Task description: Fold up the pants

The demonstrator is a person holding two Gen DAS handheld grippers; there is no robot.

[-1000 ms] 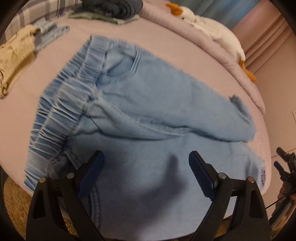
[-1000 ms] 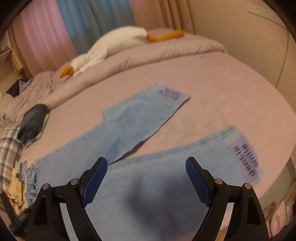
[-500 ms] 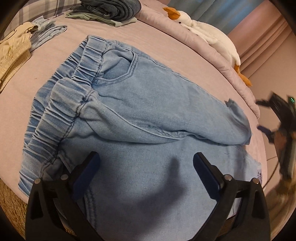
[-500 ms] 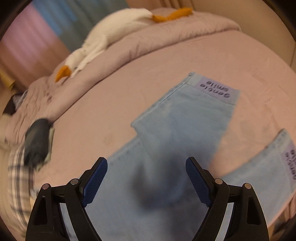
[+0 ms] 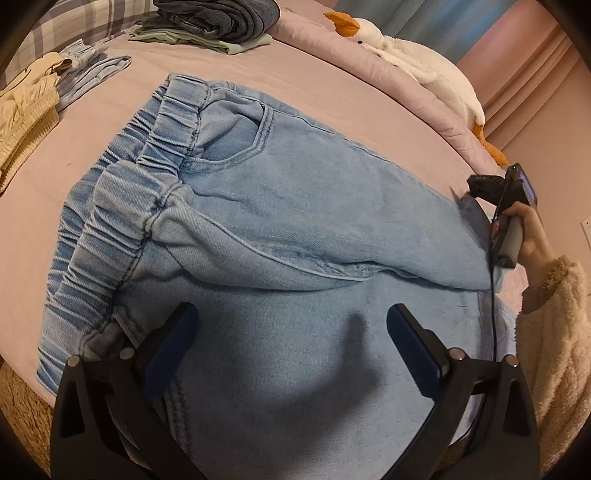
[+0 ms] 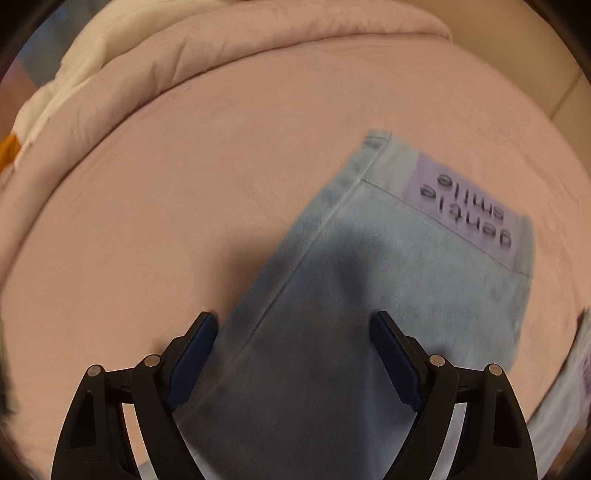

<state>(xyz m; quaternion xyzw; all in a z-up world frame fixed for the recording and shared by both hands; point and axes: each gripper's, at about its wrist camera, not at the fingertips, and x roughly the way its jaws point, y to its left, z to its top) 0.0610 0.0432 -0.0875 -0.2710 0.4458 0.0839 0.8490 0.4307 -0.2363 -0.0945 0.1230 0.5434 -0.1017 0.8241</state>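
Light blue denim pants (image 5: 295, 206) lie spread on a pink bed, elastic waistband (image 5: 122, 206) at the left. My left gripper (image 5: 291, 343) is open and empty above the near leg, close to the seat. My right gripper (image 6: 291, 354) is open, low over the far leg (image 6: 388, 295) close to its hem, which carries a purple "gentle smile" label (image 6: 469, 210). It also shows in the left wrist view (image 5: 513, 206), held in a hand at the far leg's end.
A stack of folded dark clothes (image 5: 218, 18) and a beige garment (image 5: 22, 122) lie at the back left. A white plush goose (image 5: 413, 59) lies on the rolled pink duvet (image 6: 221, 48). The bed edge (image 5: 18, 373) is at the near left.
My right gripper has moved from the near leg across to the far leg's hem and dropped close to it. My left gripper has stayed open over the pants, shifting slightly.
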